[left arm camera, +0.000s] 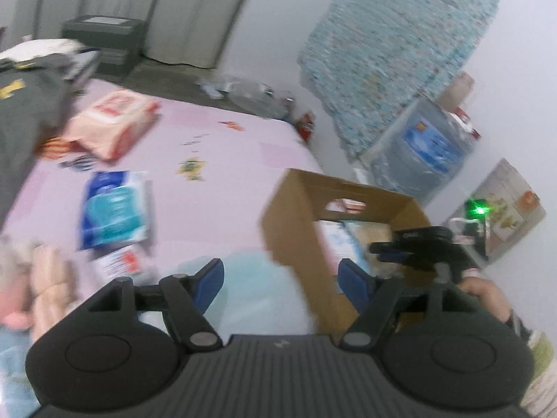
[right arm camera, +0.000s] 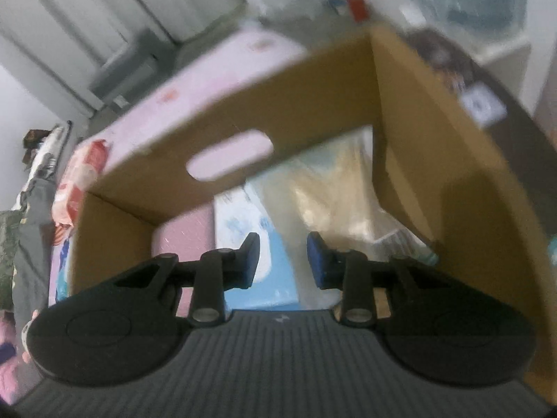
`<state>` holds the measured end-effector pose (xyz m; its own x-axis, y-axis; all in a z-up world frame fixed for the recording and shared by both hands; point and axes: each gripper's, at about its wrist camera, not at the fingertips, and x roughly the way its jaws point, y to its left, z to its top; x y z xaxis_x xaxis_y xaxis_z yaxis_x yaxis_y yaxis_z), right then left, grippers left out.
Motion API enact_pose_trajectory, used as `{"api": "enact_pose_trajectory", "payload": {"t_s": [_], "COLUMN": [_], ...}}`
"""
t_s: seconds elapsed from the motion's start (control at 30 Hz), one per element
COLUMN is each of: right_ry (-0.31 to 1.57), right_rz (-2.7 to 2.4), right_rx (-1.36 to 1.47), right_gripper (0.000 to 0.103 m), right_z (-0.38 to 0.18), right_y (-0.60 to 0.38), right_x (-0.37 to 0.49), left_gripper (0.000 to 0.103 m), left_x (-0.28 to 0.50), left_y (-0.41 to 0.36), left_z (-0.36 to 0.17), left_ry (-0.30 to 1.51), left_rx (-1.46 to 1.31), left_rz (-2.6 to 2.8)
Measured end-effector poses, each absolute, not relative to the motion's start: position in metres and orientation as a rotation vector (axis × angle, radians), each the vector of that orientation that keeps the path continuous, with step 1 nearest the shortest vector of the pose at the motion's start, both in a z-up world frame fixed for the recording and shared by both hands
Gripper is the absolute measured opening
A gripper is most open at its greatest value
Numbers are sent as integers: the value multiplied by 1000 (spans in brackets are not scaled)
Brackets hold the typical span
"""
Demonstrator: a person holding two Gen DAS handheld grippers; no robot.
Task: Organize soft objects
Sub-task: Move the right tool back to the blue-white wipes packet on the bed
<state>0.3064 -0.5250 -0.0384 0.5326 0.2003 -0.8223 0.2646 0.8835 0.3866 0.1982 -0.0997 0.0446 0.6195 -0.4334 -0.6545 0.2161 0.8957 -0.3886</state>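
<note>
left wrist view: my left gripper point(left arm camera: 280, 278) hangs over the pink bed point(left arm camera: 209, 160) with its jaws spread wide and nothing between them. a pale blue soft pack point(left arm camera: 250, 296) lies just beyond the fingers, touching the near left corner of the cardboard box point(left arm camera: 299, 216). further left on the bed are a blue tissue pack point(left arm camera: 115, 209) and, far left, an orange-and-white pack point(left arm camera: 115, 122). all of it is blurred.

right wrist view: my right gripper point(right arm camera: 283, 257) is over the open box point(right arm camera: 313, 104), jaws apart, holding nothing. inside the box i see a blue-and-white pack point(right arm camera: 250, 244) lying flat and a cream crinkly bag point(right arm camera: 341, 188) to its right, against the right wall. a pink patch shows at the box's near left; i cannot tell what it is.
</note>
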Motion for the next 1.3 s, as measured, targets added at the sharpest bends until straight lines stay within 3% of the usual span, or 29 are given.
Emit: {"api": "enact_pose_trajectory", "payload": {"t_s": [0.3, 0.43, 0.53, 0.87, 1.07, 1.3], "right_ry": [898, 805, 771, 792, 884, 978], "right_rz": [37, 155, 266, 541, 637, 602], "right_rx": [573, 572, 580, 588, 491, 420], "right_gripper": [32, 42, 43, 45, 48, 57], "right_z": [22, 59, 75, 85, 94, 101], "right_y": [-509, -478, -444, -327, -269, -237], "right_x": [238, 190, 168, 148, 168, 248], "left_gripper": [79, 84, 85, 86, 86, 88], "left_x": [143, 114, 95, 48, 64, 150], "left_y": [-30, 1, 19, 48, 48, 44], "left_z": [33, 30, 28, 21, 38, 52], "left_ry": [763, 747, 739, 690, 631, 659], "left_rx": [-230, -220, -197, -220, -191, -215], "left_rz": [-213, -178, -147, -90, -106, -150]}}
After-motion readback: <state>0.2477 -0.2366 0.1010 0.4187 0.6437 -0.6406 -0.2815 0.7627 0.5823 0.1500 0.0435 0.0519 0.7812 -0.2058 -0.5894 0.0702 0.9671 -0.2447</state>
